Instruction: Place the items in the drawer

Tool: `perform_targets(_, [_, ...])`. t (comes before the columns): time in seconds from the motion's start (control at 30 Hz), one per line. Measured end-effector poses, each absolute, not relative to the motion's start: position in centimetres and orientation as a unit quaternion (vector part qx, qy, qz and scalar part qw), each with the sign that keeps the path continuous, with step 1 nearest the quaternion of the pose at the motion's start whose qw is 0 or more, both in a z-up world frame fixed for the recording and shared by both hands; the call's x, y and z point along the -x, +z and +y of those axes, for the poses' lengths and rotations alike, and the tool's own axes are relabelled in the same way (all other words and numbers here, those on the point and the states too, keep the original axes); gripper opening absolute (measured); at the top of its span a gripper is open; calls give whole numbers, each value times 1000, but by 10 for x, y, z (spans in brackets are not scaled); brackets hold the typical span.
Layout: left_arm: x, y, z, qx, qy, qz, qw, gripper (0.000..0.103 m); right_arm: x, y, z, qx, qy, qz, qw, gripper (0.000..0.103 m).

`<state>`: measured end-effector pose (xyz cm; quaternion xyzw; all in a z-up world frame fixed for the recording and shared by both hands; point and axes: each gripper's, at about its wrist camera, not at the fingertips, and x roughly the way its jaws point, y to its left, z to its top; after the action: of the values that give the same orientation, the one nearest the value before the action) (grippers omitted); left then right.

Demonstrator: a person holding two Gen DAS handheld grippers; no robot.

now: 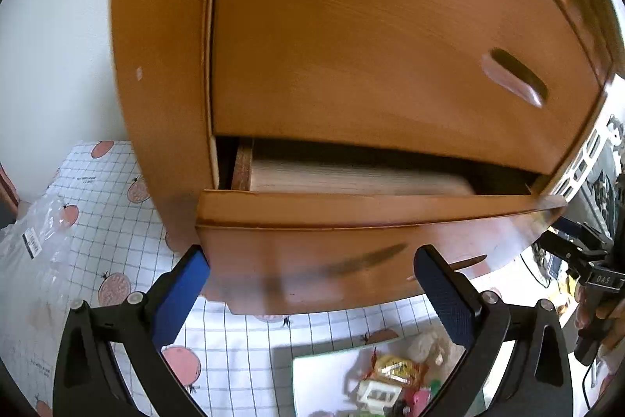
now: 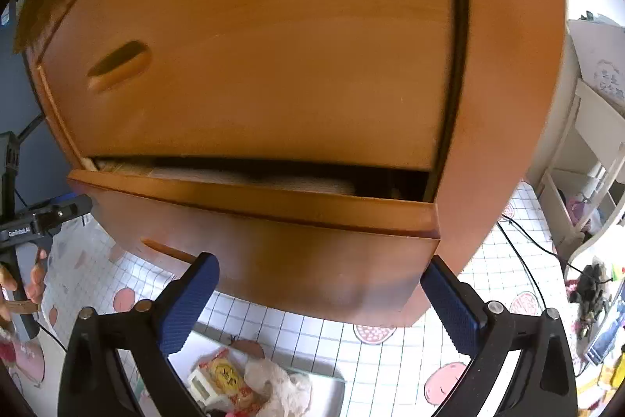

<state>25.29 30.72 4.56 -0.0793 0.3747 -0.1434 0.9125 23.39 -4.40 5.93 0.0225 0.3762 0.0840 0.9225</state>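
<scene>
White gridded floor covering printed with pink fruit (image 1: 117, 206) spreads under a wooden cabinet (image 1: 164, 65) in the left wrist view. Its lower drawer (image 1: 332, 260) stands pulled out a little way, pale lining showing in the gap beneath the closed upper drawer (image 1: 371, 45). The left gripper (image 1: 310, 270) has its blue pads (image 1: 179, 296) wide apart and empty, close against the drawer front. Below lies a tray (image 1: 320, 374) of small items (image 1: 394, 372), among them a yellow snack packet. The right gripper (image 1: 578, 256) shows at the edge, a hand (image 1: 601, 319) behind it.

Seen from the right wrist, the same gridded floor runs toward white shelving (image 2: 586, 151). The right gripper (image 2: 318, 278) is likewise spread and holds nothing, near the drawer's right end. The tray (image 2: 324, 389) sits on the floor directly below.

To my eye the opening looks too narrow for loading. Pulling evenly, straight outward via the slot handle (image 2: 168, 251), should widen it without racking; only then fetch the items.
</scene>
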Motion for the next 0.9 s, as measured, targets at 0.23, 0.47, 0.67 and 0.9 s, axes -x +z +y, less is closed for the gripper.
perform_targets(0.23, [-220,46,307,75,-144,372,914,103,-196,61,-42,-19,83,371,925,103])
perform_targets(0.47, [-198,48,312,79,-144,370,915,103,-171,62,-41,-21,73,371,925,103])
perform_targets(0.67, [-204,36,309,76,-143,365,917,103,-164,60,-42,-24,61,373,926,103])
perform_targets(0.9, [-168,51,308,91,-114,350,925,103,-149,63,-44,-74,36,379,922,103])
